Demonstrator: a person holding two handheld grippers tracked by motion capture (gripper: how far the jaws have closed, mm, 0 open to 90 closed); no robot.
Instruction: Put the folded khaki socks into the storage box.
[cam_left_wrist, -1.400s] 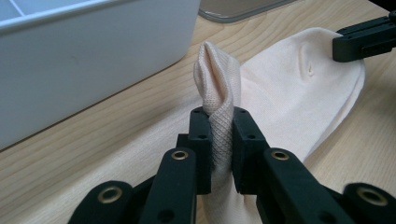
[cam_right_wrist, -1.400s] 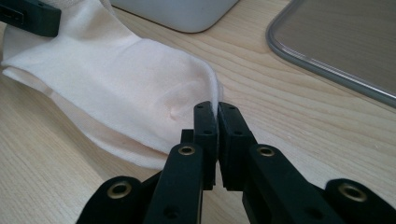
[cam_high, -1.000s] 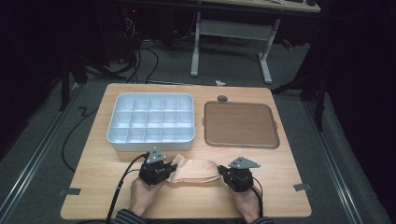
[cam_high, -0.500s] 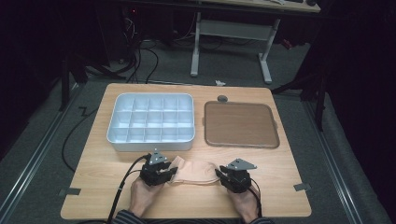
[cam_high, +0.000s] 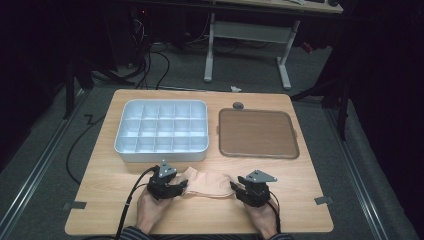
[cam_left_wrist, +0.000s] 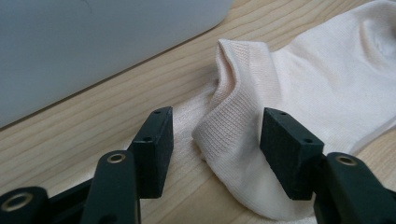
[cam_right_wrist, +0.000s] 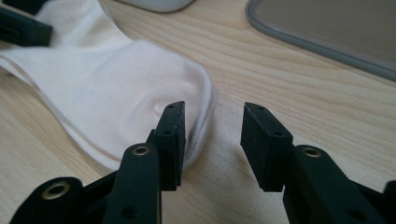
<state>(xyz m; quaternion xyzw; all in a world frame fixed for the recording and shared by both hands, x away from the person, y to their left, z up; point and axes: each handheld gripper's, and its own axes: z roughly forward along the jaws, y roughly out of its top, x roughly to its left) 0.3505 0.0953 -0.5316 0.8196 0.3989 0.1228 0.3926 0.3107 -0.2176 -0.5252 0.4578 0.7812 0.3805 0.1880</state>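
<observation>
A pale cream sock (cam_high: 207, 181) lies flat on the wooden table near the front edge, between my two grippers. My left gripper (cam_high: 182, 186) is at its left end. In the left gripper view the ribbed cuff (cam_left_wrist: 233, 116) sits between the jaws of the left gripper (cam_left_wrist: 215, 140), which have just been opening and no longer press on it. My right gripper (cam_high: 234, 186) is at the sock's right end. Its jaws (cam_right_wrist: 212, 135) have also just been opening. The rounded toe of the sock (cam_right_wrist: 107, 98) lies beside the left jaw, with bare wood in the gap.
A white box (cam_high: 162, 130) with several compartments stands just behind the sock, and its wall (cam_left_wrist: 93, 46) is close to the left gripper. A brown tray (cam_high: 257, 134) lies to its right. A small dark round thing (cam_high: 238, 105) sits behind the tray.
Both grippers' jaws have opened and let go of the sock. The sock, bunched between them before, now lies stretched out flat on the table. The hands barely moved.
</observation>
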